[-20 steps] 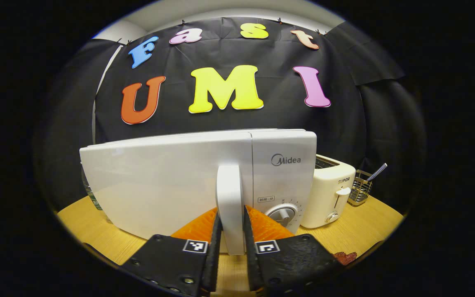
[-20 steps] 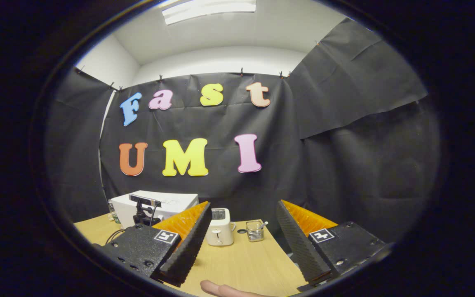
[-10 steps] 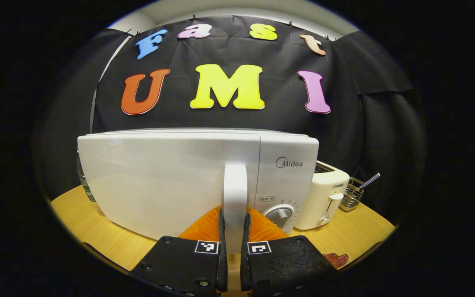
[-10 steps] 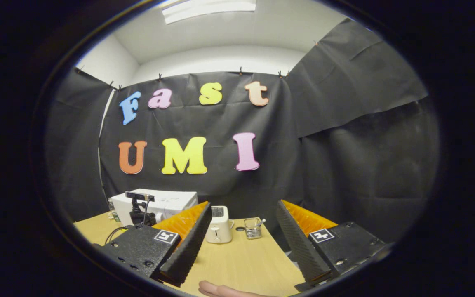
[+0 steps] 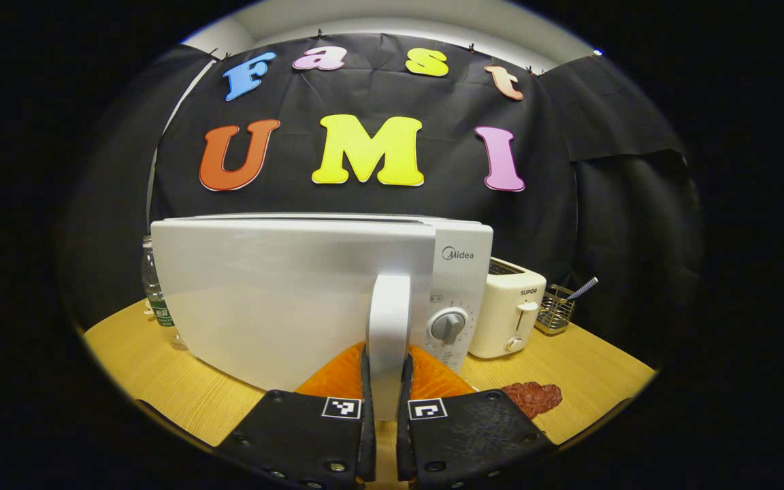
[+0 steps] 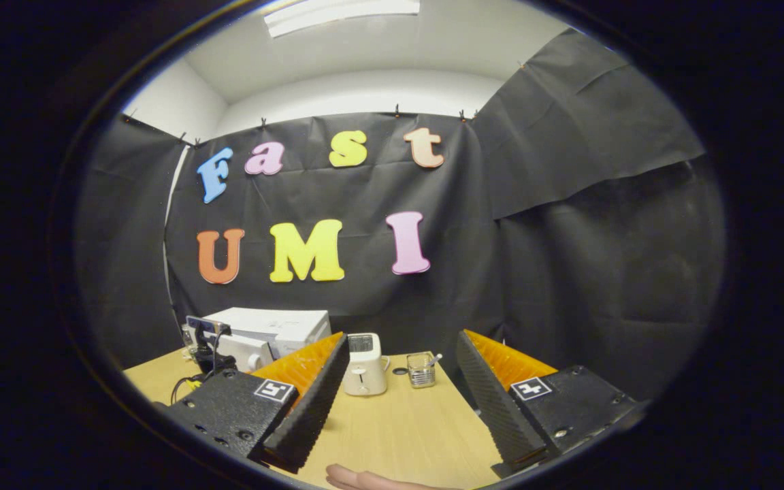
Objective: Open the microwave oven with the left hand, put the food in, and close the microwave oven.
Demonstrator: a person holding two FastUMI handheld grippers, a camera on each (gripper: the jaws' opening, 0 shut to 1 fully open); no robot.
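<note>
My left gripper (image 5: 384,391) jaws clamped on microwave door handle (image 5: 388,327), frame centre. Door (image 5: 283,292) now swinging out from body versus moment ago: opening underway. Food (image 5: 531,396) waits lower right on surface. Right gripper (image 6: 399,401) jaws wide, empty.

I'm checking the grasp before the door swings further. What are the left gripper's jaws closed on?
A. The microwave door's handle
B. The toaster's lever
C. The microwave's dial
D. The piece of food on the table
A: in the left gripper view, the left gripper has its jaws pressed on both sides of the white upright handle of the microwave door.
</note>
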